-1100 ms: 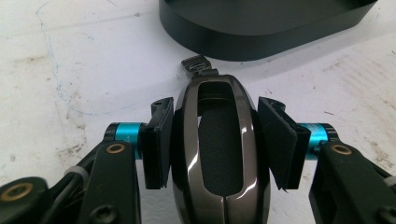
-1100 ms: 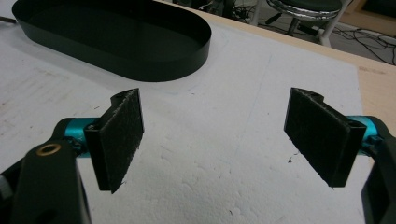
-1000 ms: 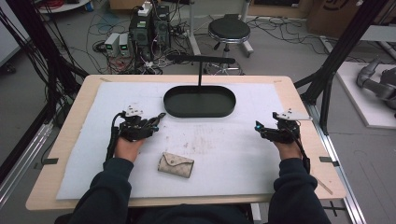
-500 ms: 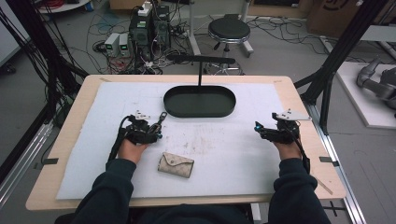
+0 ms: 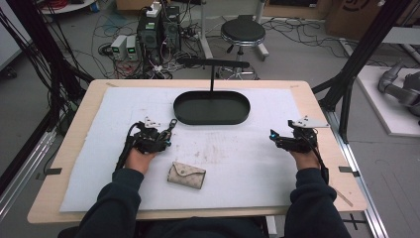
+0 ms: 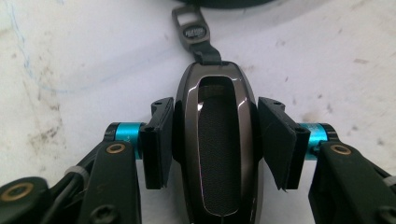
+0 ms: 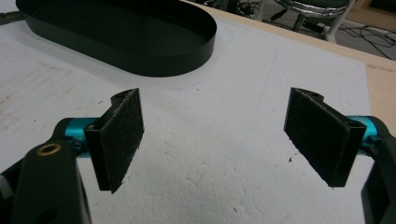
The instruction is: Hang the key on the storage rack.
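Note:
A glossy dark key fob [image 6: 217,140] with a short strap and metal tag [image 6: 191,28] lies on the white mat. My left gripper [image 6: 217,137] has just closed its jaws on it, and both pads press its sides. In the high view the left gripper [image 5: 166,135] rests at the mat's left, and the fob's strap [image 5: 173,122] points toward the black oval tray [image 5: 211,120]. My right gripper [image 5: 275,138] rests at the mat's right. Its jaws stand wide open in the right gripper view, where the right gripper [image 7: 217,135] has only bare mat between the pads.
A beige snap pouch [image 5: 186,175] lies on the mat near the front, between the two forearms. The tray's wall [image 7: 140,60] lies ahead and to the left of the right gripper. A black T-shaped stand [image 5: 213,63] rises behind the tray. The wooden table edge [image 5: 317,104] borders the mat.
The left hand has shifted slightly around the key fob. The right hand, the pouch and the tray have stayed in place.

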Demonstrator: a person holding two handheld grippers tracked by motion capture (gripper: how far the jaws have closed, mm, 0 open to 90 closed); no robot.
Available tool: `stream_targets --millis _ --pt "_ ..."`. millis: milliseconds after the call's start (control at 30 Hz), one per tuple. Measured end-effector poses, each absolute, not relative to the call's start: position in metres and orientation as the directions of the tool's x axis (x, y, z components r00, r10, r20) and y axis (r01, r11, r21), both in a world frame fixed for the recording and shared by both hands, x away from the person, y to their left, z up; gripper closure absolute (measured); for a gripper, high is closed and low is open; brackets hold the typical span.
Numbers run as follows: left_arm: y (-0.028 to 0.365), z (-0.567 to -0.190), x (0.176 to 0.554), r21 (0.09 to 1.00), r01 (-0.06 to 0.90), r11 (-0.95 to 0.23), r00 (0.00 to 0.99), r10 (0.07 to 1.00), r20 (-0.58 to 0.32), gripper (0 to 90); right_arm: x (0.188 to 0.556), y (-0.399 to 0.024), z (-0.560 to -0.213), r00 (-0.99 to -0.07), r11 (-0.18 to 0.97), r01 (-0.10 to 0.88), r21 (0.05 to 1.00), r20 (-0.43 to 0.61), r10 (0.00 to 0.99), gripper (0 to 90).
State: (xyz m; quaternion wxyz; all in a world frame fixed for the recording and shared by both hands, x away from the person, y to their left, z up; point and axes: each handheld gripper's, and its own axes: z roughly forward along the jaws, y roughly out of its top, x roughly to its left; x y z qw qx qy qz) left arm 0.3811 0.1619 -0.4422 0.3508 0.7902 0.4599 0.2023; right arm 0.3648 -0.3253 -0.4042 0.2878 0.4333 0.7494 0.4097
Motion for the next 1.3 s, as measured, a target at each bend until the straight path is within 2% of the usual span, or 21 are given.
stream_targets --millis 300,633,833,1300 --pt "0.163 -0.406 0.37 0.841 0.46 -0.286 0.516 0.857 0.01 48.2 0.365 -0.325 -0.404 -0.459 0.287 0.418 0.862 -0.072 0.885 20.4" --pt "0.157 -0.362 0.373 0.898 0.365 -0.247 0.551 0.834 0.005 48.3 0.366 -0.325 -0.405 -0.457 0.282 0.414 0.865 -0.07 0.887 20.4" --pt "0.146 -0.316 0.398 0.915 0.321 -0.244 0.567 0.823 0.02 48.2 0.366 -0.324 -0.405 -0.459 0.285 0.411 0.866 -0.074 0.885 20.4" --pt "0.131 -0.276 0.459 0.929 0.32 -0.187 0.517 0.856 -0.005 48.2 0.365 -0.325 -0.404 -0.463 0.284 0.406 0.869 -0.072 0.883 20.4"
